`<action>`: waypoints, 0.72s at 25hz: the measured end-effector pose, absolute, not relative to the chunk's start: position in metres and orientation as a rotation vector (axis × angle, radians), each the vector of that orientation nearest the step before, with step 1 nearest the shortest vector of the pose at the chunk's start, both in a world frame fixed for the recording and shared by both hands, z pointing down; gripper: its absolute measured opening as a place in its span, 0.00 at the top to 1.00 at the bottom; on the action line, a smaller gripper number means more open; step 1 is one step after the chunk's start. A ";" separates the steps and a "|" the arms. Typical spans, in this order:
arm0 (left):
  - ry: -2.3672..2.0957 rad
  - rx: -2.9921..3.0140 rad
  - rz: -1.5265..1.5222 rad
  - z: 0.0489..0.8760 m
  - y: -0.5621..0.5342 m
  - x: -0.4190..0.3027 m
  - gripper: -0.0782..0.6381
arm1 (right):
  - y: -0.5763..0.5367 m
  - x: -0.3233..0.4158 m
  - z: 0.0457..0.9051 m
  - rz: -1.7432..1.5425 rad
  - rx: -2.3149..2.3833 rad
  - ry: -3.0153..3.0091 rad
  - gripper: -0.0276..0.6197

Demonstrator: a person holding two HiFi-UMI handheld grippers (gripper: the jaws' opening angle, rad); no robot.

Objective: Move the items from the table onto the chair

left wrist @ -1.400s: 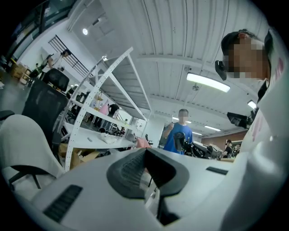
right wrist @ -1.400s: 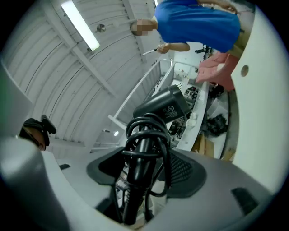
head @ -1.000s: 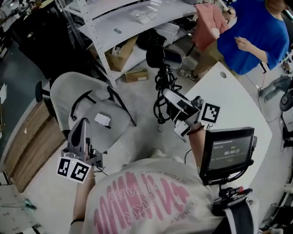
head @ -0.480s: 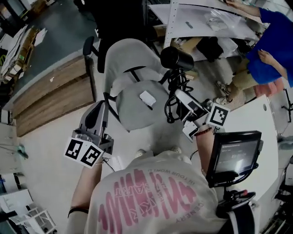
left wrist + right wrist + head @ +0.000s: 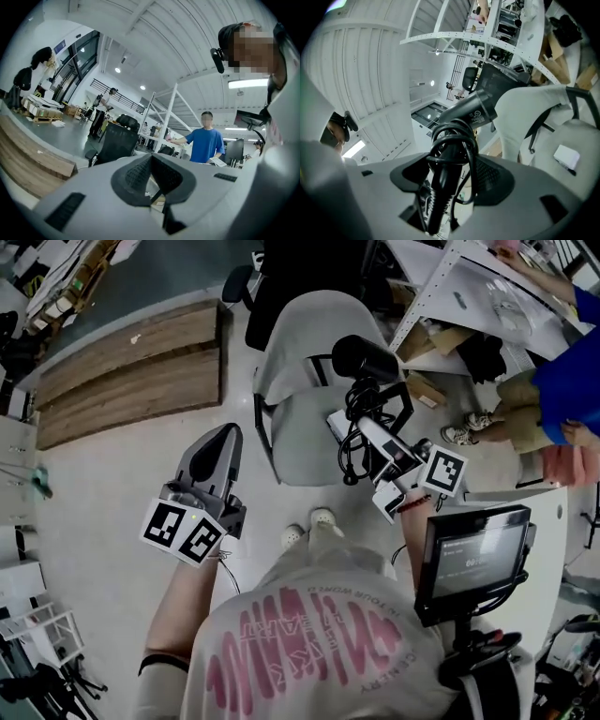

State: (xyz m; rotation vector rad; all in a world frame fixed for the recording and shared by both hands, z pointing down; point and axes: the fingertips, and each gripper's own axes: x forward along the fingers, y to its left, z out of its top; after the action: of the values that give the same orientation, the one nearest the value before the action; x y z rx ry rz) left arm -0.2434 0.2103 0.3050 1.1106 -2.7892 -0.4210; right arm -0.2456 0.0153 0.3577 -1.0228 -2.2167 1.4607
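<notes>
A black hair dryer (image 5: 366,358) with its cord wound round the handle stands upright in my right gripper (image 5: 354,427), whose jaws are shut on the handle. It hangs over the seat of the grey chair (image 5: 298,439). In the right gripper view the hair dryer (image 5: 468,111) rises between the pads of my right gripper (image 5: 451,183), and a small white box (image 5: 567,156) lies on the chair seat. My left gripper (image 5: 223,439) is held out left of the chair, its jaws together with nothing between them; the left gripper view shows my left gripper (image 5: 157,183) the same way.
A monitor on a stand (image 5: 469,554) sits at my right by the white table (image 5: 555,507). White metal shelving (image 5: 469,287) and a person in blue (image 5: 574,381) are beyond the chair. A black office chair (image 5: 300,268) stands behind it, a wooden platform (image 5: 131,371) at the left.
The view has swung left, so the grey chair now lies straight ahead. My right gripper has carried the hair dryer over the seat. My left gripper has stayed shut.
</notes>
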 end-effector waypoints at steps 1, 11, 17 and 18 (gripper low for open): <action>-2.792 1.086 -0.424 0.309 0.212 -0.246 0.88 | 0.019 -0.251 0.365 1.451 -1.023 -2.196 0.51; -2.778 0.904 -0.466 0.357 0.198 -0.286 0.88 | 0.044 -0.304 0.451 1.390 -0.987 -1.992 0.51; -2.734 0.854 -0.472 0.384 0.188 -0.294 0.88 | 0.047 -0.318 0.517 1.391 -0.897 -1.896 0.51; -2.728 0.849 -0.466 0.389 0.188 -0.295 0.88 | 0.045 -0.320 0.534 1.359 -0.864 -1.895 0.51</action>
State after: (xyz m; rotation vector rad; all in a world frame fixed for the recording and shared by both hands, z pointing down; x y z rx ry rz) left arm -0.2947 0.1882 0.3891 0.8491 -2.7275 -0.4656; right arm -0.3198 0.0451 0.5337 -0.8636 -1.8954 1.3587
